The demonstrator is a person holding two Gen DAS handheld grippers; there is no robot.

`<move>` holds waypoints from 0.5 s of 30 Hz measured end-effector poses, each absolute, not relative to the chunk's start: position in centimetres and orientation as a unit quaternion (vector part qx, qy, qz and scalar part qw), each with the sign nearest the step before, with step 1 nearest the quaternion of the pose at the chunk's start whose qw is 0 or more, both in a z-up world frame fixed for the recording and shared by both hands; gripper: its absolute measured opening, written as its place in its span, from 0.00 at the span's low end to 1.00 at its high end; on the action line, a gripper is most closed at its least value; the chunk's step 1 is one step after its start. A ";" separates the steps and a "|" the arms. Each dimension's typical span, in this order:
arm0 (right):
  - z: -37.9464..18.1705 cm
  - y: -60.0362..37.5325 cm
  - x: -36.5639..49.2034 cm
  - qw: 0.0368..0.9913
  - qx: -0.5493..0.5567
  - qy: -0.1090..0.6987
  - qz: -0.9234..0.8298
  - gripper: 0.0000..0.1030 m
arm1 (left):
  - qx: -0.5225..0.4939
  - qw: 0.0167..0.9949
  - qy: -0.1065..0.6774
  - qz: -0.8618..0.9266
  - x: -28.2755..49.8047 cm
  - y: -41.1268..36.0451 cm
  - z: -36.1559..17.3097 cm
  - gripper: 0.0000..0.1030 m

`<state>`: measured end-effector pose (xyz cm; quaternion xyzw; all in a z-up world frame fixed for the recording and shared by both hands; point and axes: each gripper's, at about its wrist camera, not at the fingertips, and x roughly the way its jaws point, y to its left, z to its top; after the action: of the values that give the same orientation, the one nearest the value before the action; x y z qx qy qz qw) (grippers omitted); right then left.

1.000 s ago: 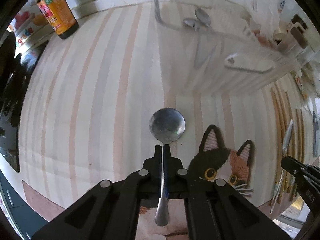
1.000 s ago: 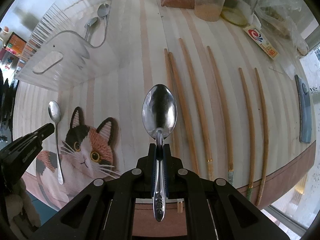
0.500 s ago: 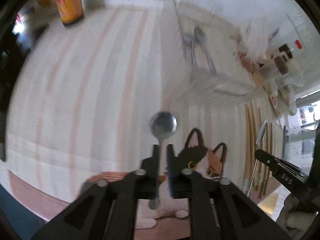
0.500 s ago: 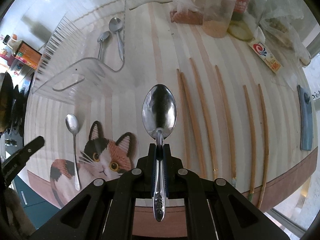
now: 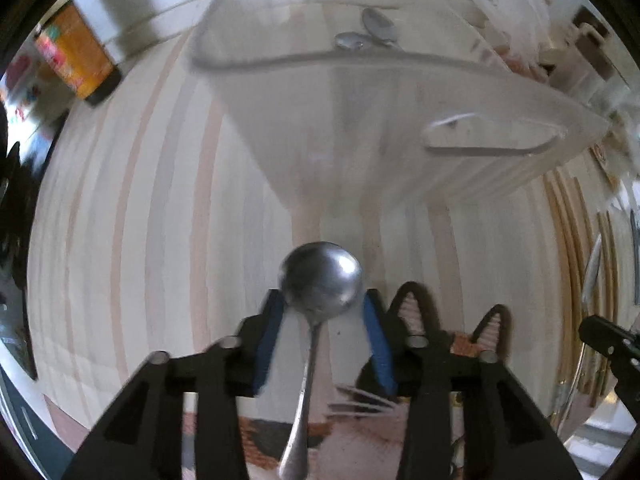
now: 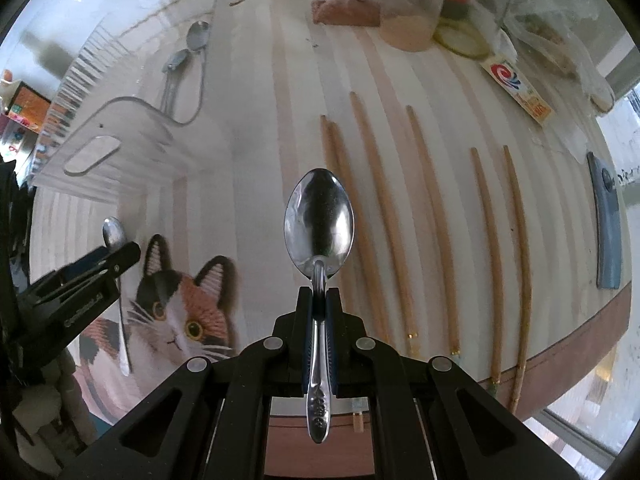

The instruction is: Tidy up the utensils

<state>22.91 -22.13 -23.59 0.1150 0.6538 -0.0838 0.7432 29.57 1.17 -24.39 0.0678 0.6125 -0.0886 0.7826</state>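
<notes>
Left wrist view: striped cloth with cat print covers the table. Clear ribbed plastic tray sits just beyond the cat's ears, two steel spoons inside at its far end. Left gripper jaws opening, blue pads clear of the small round-bowled steel spoon lying between them, beside the cat. Right gripper clamped tight on the oval steel spoon handle, right of the cat, next to wooden chopsticks.

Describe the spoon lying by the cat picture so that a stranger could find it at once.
Find the cat picture on the striped mat, below the clear tray. The small spoon lies along the cat's left side, between the opening jaws of the left gripper. Unlike the other spoons, it is neither gripped nor in the tray.
</notes>
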 end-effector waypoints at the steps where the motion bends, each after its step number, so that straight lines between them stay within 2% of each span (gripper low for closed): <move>1: -23.6 -22.2 22.9 0.743 0.115 0.654 -0.085 0.06 | 0.072 0.784 0.611 -0.089 29.6 1.0 -24.3 0.16; 3: -23.6 -22.3 22.9 0.744 0.117 0.653 -0.086 0.06 | 0.075 0.782 0.613 -0.087 29.7 1.1 -24.3 0.05; 4: -23.6 -22.2 23.0 0.743 0.118 0.653 -0.087 0.06 | 0.073 0.781 0.613 -0.088 29.8 1.1 -24.3 0.03; 15: -22.9 -22.0 22.6 0.749 0.119 0.647 -0.080 0.06 | 0.047 0.799 0.593 -0.084 29.0 3.3 -21.5 0.00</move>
<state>22.61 -22.00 -22.87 0.1191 0.6468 -0.0798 0.7490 29.01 3.25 -21.49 0.0473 0.5932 -0.0836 0.7993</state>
